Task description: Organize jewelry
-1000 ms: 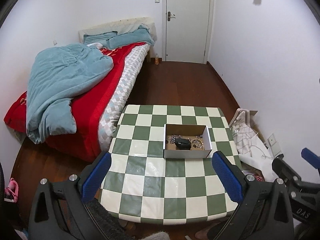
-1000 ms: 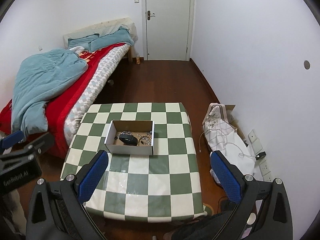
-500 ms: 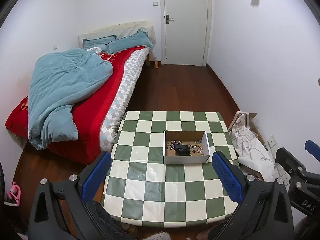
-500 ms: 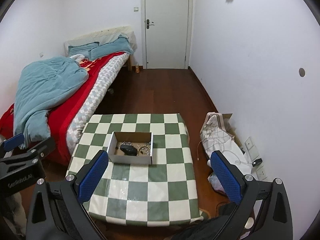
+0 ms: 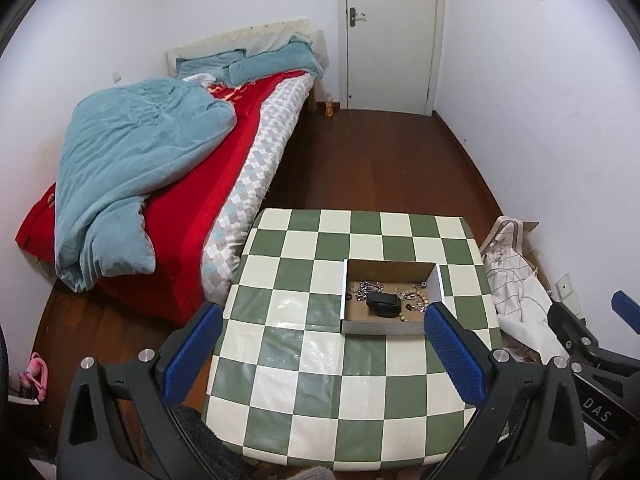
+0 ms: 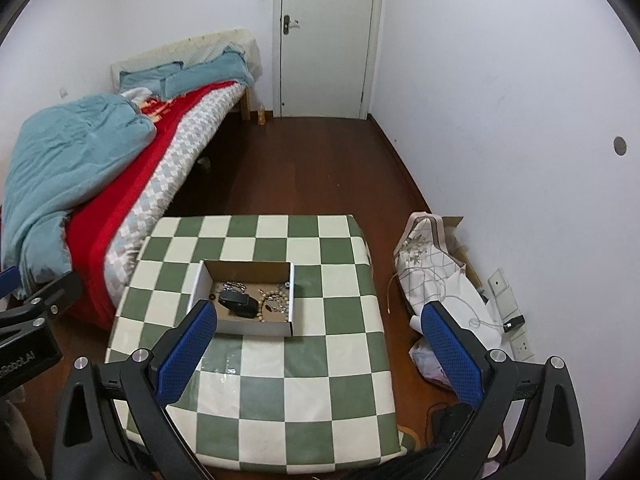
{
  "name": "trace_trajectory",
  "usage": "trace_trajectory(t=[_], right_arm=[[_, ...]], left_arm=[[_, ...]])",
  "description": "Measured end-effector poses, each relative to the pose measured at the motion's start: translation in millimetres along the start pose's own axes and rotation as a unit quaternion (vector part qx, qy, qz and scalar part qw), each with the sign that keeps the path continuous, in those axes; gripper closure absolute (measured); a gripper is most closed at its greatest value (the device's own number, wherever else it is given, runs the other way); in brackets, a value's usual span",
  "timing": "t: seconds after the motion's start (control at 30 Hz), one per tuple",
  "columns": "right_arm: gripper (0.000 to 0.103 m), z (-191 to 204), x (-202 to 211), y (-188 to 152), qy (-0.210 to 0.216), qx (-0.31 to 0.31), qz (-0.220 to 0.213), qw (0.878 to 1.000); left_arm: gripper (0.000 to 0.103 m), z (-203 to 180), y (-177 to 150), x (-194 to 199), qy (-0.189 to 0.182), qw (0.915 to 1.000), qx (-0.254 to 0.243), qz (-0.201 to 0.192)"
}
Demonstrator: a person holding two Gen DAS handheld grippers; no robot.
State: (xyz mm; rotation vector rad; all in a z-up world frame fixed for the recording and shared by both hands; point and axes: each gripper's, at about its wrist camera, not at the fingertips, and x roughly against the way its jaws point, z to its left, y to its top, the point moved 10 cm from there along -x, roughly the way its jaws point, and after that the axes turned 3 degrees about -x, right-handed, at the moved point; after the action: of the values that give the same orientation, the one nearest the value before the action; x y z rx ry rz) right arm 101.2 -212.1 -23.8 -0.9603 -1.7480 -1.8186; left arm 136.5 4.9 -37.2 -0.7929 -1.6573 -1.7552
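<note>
Both views pulled back and up since earlier; worktop (image 5: 304,364) sits lower. Left gripper (image 5: 322,350) and right gripper (image 6: 316,350) both spread, empty. Cardboard box (image 5: 390,326) of jewelry (image 5: 414,298) lies ahead of both grippers, apart.

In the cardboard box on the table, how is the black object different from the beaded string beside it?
The black object is one solid, dark, rounded lump; the beaded string is pale, thin and made of many small beads. The black object lies near the middle of the cardboard box, while the beaded string is spread loosely toward its right side. Both rest on the box floor, and neither open gripper is near them.
</note>
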Motion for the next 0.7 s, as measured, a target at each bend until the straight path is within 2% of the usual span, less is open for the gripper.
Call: trace_trajectory(t=[0.3, 0.7], right_arm=[[0.0, 4.8, -37.2, 1.8, -0.006, 0.005, 0.027, 1.0], [0.0, 3.4, -41.2, 1.9, -0.004, 0.003, 0.034, 0.999]], left_arm=[[0.0, -7.3, 2.1, -24.6, 0.0, 0.9998, 0.0, 0.019], [0.0, -9.8, 1.3, -32.9, -0.001, 0.9996, -0.001, 0.028]])
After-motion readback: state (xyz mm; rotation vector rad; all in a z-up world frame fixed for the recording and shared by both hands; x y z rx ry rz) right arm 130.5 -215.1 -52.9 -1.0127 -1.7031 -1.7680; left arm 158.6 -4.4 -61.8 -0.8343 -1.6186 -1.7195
